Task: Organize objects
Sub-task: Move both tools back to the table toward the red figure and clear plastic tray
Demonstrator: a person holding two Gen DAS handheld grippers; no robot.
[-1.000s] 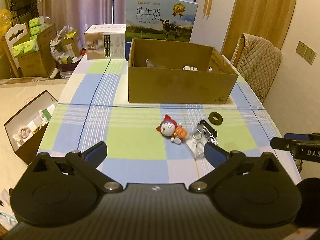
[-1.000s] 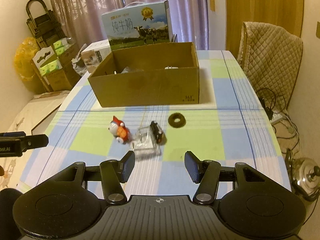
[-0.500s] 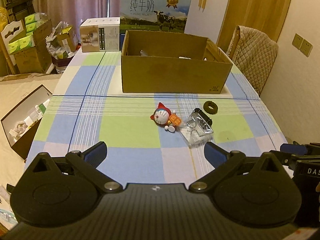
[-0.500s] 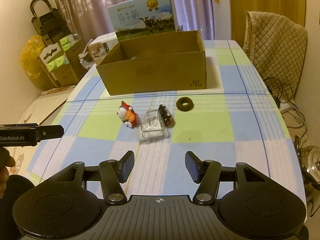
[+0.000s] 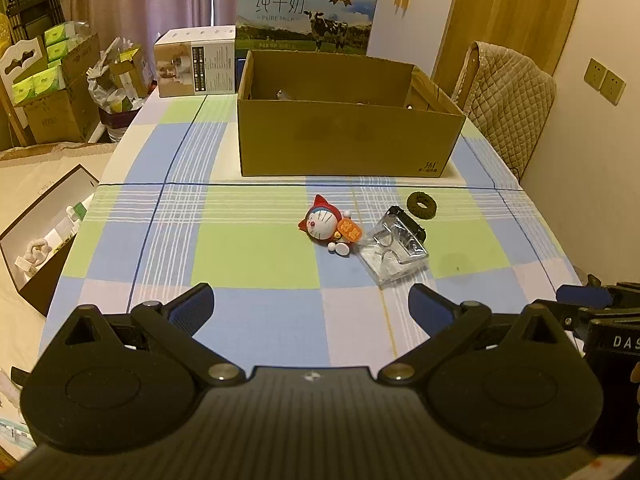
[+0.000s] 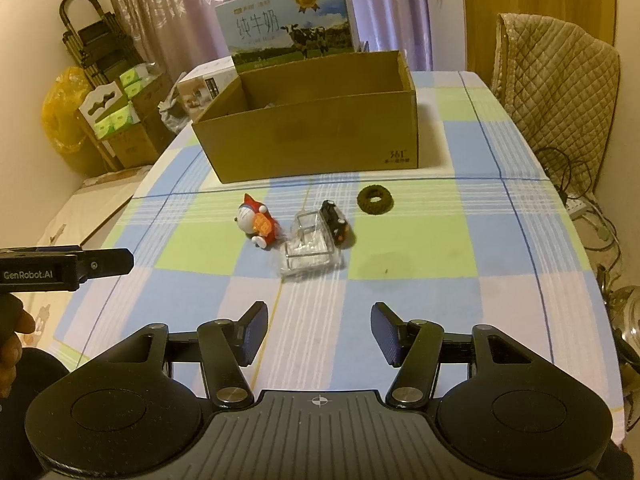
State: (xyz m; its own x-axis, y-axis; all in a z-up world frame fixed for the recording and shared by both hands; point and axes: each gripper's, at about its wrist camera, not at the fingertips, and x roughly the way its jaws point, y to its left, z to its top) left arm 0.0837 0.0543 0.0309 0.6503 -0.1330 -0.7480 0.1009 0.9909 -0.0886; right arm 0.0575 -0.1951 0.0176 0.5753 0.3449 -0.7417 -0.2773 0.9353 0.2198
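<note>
A cat-robot figurine (image 5: 328,224) (image 6: 258,226) with a red hood lies on the checked tablecloth. Beside it to the right lie a clear plastic bag (image 5: 394,250) (image 6: 310,250) and a small black toy car (image 6: 335,224) (image 5: 412,224). A dark green ring (image 5: 421,206) (image 6: 375,199) rests further right. Behind them stands an open cardboard box (image 5: 344,140) (image 6: 312,148) with a few items inside. My left gripper (image 5: 310,306) is open and empty, well short of the objects. Over the table's near edge my right gripper (image 6: 316,332) also stands open, nothing between its fingers.
A milk carton (image 5: 306,12) and a white product box (image 5: 196,66) stand behind the cardboard box. A padded chair (image 5: 506,104) is at the right of the table. Boxes and bags crowd the floor at left (image 5: 52,100). An open box (image 5: 40,236) lies beside the table's left edge.
Both views have pulled back a little and tilted, so the objects sit farther up in the frames. The right jaws look very slightly wider. Nothing on the table has moved.
</note>
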